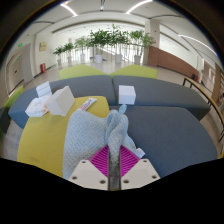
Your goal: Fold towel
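A light grey-blue towel (92, 138) lies on the yellow and grey tabletop (170, 128), bunched up in a ridge that rises toward my gripper. My gripper (113, 160) is shut on a fold of the towel, which is pinched between the magenta pads (100, 158) and lifted off the table. The rest of the towel spreads out to the left over the yellow part (40, 135).
A white box (127, 94) stands on the grey part beyond the towel. White boxes (58, 100) and a flat white item (88, 104) lie at the far left. Potted plants (105, 42) line the far side of the room.
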`<state>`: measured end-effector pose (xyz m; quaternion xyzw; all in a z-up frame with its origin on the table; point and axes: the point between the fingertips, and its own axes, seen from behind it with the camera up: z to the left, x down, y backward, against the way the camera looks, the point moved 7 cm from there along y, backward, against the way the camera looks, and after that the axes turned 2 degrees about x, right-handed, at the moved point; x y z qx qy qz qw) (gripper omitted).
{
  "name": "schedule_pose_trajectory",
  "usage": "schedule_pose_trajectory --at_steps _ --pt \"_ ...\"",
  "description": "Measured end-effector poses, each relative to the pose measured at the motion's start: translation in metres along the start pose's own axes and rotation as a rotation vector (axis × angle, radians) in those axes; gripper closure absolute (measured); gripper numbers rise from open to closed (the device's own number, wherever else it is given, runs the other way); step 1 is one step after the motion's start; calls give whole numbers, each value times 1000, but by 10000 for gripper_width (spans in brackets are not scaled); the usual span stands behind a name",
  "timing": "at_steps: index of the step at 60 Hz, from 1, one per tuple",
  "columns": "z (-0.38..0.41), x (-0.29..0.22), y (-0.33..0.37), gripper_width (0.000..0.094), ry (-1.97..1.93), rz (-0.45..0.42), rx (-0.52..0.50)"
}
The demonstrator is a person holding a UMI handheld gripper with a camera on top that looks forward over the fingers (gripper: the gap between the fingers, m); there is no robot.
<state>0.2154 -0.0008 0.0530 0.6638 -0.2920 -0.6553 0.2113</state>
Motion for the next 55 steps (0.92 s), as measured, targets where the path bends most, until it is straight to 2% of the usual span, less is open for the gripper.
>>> schedule_pose_trajectory --at_steps 1,2,3,4,5,6,7,8,9,12,16,33,39,50,55 --pt "-1 0 1 764 -2 3 -1" --pt "-2 0 1 634 -6 4 -2" --pt "-5 0 4 617 -11 4 6" --pt "-9 -2 7 482 -15 3 19" --pt "-13 -3 10 432 -18 0 32" --pt "-16 -5 14 295 -19 -5 42" --pt "-19 -6 19 227 -20 -9 48" --pt "-23 -8 22 94 -22 -15 53" --pt "-25 -10 28 76 -25 -18 57" --pt "-29 -11 43 116 -35 -17 37" --pt "-29 -14 66 95 -48 -15 13" --pt "10 -9 209 97 -43 -120 -103" --pt "22 -9 248 90 -26 -156 -112" --pt "25 -12 286 83 20 -217 -98" --pt "26 -9 283 86 21 -217 -106"
